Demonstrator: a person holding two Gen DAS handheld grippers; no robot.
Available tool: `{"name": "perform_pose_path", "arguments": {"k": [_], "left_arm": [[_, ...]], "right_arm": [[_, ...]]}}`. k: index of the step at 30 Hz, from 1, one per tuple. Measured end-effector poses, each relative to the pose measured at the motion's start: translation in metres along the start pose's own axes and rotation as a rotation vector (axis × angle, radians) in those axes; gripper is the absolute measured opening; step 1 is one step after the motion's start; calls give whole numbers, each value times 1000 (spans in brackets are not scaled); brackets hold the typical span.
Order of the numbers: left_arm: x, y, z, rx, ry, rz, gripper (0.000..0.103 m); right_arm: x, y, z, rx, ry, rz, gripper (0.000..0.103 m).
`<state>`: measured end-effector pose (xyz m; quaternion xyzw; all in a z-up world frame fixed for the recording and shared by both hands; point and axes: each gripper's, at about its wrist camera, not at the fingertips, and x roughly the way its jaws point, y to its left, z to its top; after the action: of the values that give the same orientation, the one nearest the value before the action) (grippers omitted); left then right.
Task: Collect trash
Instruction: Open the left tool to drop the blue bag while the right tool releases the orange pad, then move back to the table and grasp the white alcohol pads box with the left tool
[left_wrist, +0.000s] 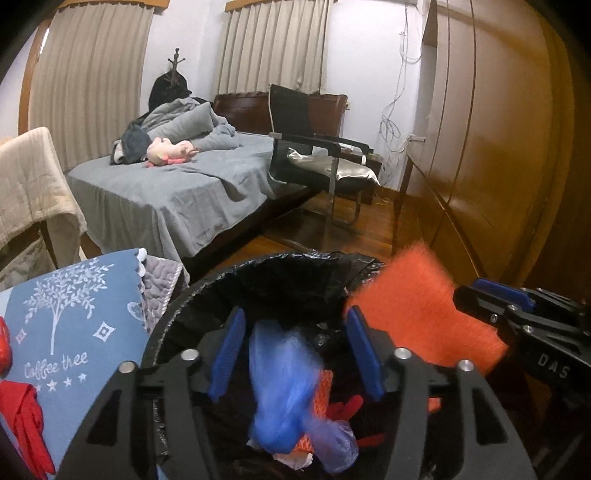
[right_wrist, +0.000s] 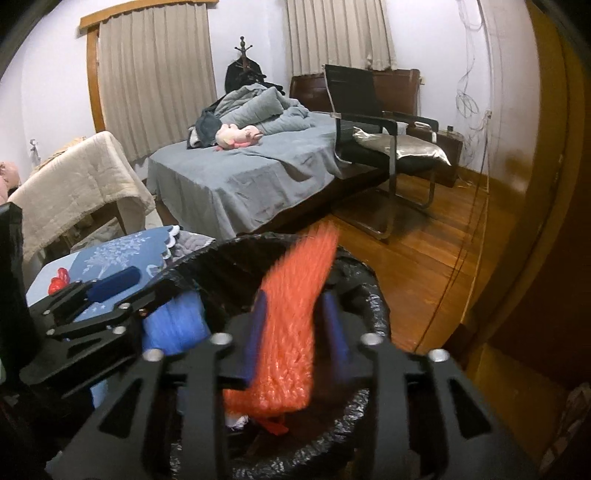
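Both over the black-lined trash bin (left_wrist: 258, 280) to drop straight in: left hand-held gripper (left_wrist: 295, 354) released, blurred blue plastic bag (left_wrist: 280, 387) loose between its pads; right hand-held gripper (right_wrist: 295, 332) released too, orange foam net (right_wrist: 291, 314) between its pads, apparently slipping binward.

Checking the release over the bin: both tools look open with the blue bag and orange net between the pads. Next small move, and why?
Probably lift both tools straight up, jaws left open. The blue bag hangs blurred between the left tool pads, the orange net between the right tool pads, both above the black-lined bin. Neither looks pinched, so backing off should let them drop in.
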<state>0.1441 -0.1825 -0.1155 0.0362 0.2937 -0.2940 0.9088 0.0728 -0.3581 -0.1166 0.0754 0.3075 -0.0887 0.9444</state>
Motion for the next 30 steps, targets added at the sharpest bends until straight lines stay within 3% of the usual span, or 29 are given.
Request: {"name": "perform_pose_path", "arguments": {"k": [2,6,14,30], "left_arm": [[-4,3,0,-4,-7,12,67],[-20,20,3,-16,-37,68,84],[-66,64,4,-75,-99,184,97],[-152,152,-33,-139,-137,417,97]], "right_arm": [[0,-2,0,6,-3,-8,49],[-6,-4,1,26,-34,-37,91],[-17,19,9,25,-89,24,97],[-21,151,14,-120,-114,222,97]]}}
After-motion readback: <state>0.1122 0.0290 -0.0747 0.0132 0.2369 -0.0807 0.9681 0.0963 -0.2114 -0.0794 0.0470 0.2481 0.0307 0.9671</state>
